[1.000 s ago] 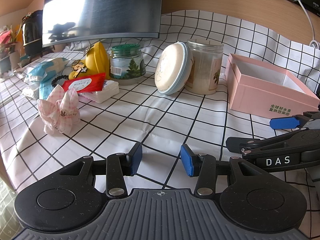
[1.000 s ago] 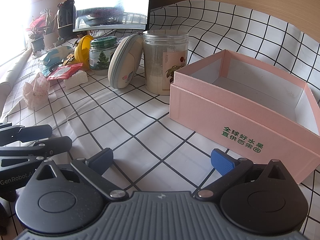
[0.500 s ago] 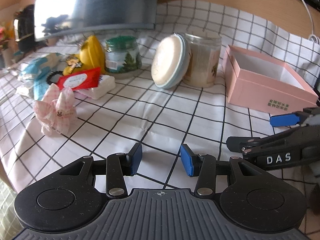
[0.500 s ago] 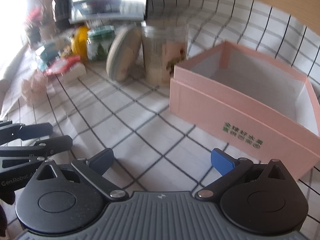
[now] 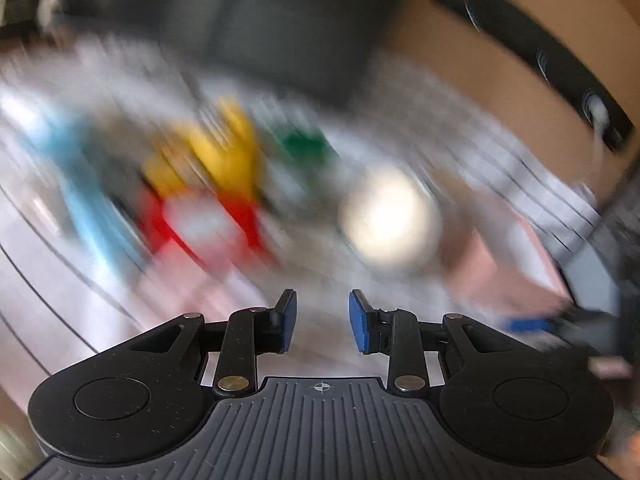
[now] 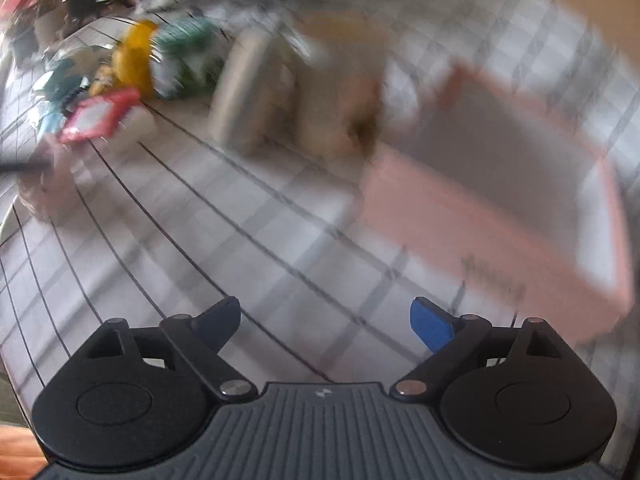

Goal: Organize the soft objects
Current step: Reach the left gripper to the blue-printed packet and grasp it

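Both views are smeared by motion. My left gripper (image 5: 322,320) hangs over the checked cloth with its jaws closing and nothing between them. Ahead of it lie a red-and-white packet (image 5: 200,224), a light blue pack (image 5: 84,184) and a round cream cushion (image 5: 388,216). My right gripper (image 6: 326,320) is wide, its jaws closing a little on nothing. The open pink box (image 6: 500,200) lies to its right. A pale pink bow (image 6: 44,188) is a blur at the left, near the red-and-white packet (image 6: 100,114).
A yellow object (image 5: 224,156), a green-lidded jar (image 5: 302,144) and a tall clear jar (image 6: 340,100) stand at the back under a dark monitor (image 5: 240,20). The pink box (image 5: 500,264) lies at the right. Bare checked cloth (image 6: 200,240) stretches before the right gripper.
The left gripper has swung fast toward the clutter at the back left, and its jaws have narrowed. The right gripper has risen and tilted, with its jaws slightly narrower. Both views have gone blurred.
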